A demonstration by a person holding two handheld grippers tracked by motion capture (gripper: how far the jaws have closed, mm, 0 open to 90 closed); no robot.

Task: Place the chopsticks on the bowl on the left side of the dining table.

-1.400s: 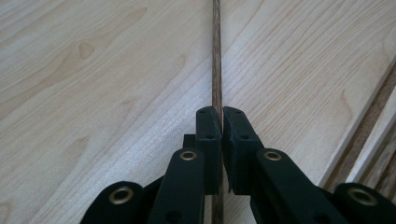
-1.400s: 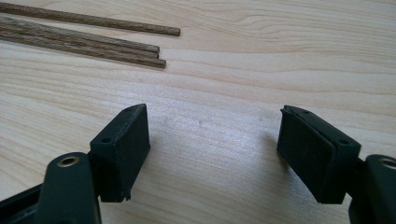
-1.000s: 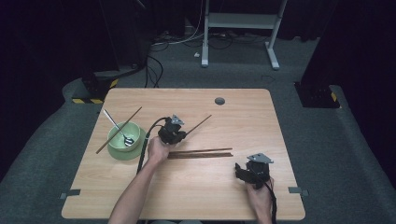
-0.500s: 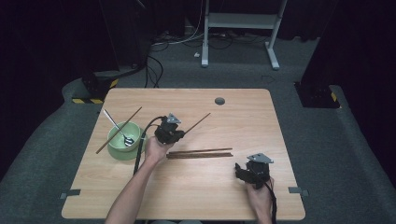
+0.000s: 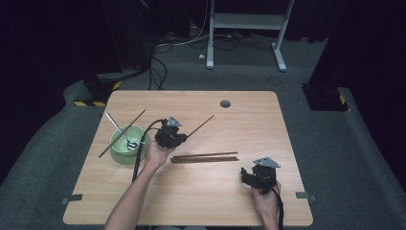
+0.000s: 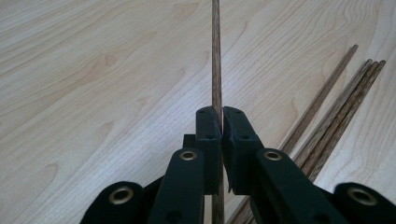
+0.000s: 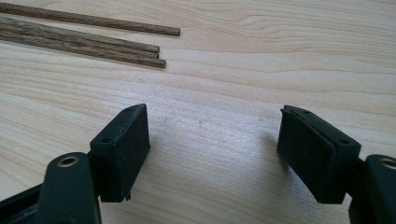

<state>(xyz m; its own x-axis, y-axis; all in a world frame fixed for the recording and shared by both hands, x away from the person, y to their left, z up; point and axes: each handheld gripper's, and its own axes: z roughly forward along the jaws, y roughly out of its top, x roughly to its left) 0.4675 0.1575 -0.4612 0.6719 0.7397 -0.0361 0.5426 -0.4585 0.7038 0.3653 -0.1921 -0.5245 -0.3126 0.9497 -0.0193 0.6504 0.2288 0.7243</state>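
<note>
Clearly the left tongs (image 5: 184, 136) are clamped tight on a single chopstick (image 5: 201, 125), which sticks out past the jaws toward the far right of the bench (image 5: 249, 115) and looks lifted off the wood. In the left gripper view the two pads (image 6: 208, 126) pinch the stick (image 6: 215, 56) with no gap, and it runs straight along the line of the jaws, so the hold sits near one end, not at the middle. The right tongs (image 5: 249, 176) rest near the front right of the bench, jaws spread wide with nothing between them (image 7: 212, 140).

Three more chopsticks (image 5: 206, 157) lie side by side on the bench just right of the left hand. A green bowl (image 5: 119, 152) stands at the left with a spoon (image 5: 122, 134) in it and another chopstick (image 5: 122, 133) propped across its rim.

By the look of it, the stick is light, stiff and thin, so it needs little force but can swivel or slip in the pads, being round and smooth. Held near the end, the long free part will likely swing with any wrist turn; a grip nearer the middle would steady it.
</note>
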